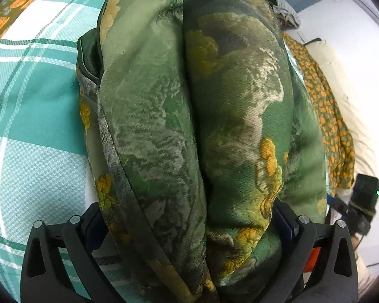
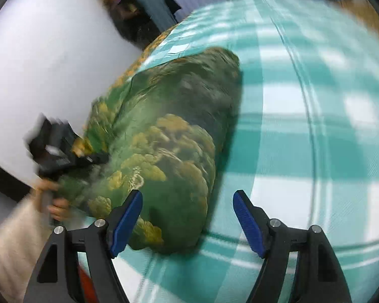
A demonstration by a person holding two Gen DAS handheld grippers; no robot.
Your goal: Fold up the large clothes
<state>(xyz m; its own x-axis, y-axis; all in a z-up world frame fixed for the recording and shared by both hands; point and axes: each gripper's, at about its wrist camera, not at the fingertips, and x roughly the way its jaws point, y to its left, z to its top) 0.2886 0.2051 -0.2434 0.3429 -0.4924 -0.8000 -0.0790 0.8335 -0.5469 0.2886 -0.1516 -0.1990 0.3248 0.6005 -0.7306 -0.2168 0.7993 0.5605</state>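
Green satin-like cloth with yellow flowers filled the left wrist view: the garment (image 1: 189,126), already doubled into a thick bundle of two rounded lobes, lay on the teal-and-white checked bedspread (image 1: 32,116). To its left, an orange-flowered fabric (image 1: 10,7) sat at the far corner of the bed. The left hand-held gripper (image 1: 189,229) had its jaws spread around the near end of the bundle, with cloth bulging between the blue pads (image 1: 286,223), so it appeared to be clamped on the bundle, probably to carry or steady it while the fold was finished. Further right, another orange-patterned cloth (image 1: 326,116) trailed along the bed's edge. In the blurred right wrist view, the garment (image 2: 169,141) rested near the bed's left edge, with the left tool gripping its far side. The right hand-held gripper (image 2: 189,222) was wide and empty, just beside the bundle's near end, likely ready to press or tuck the fold.
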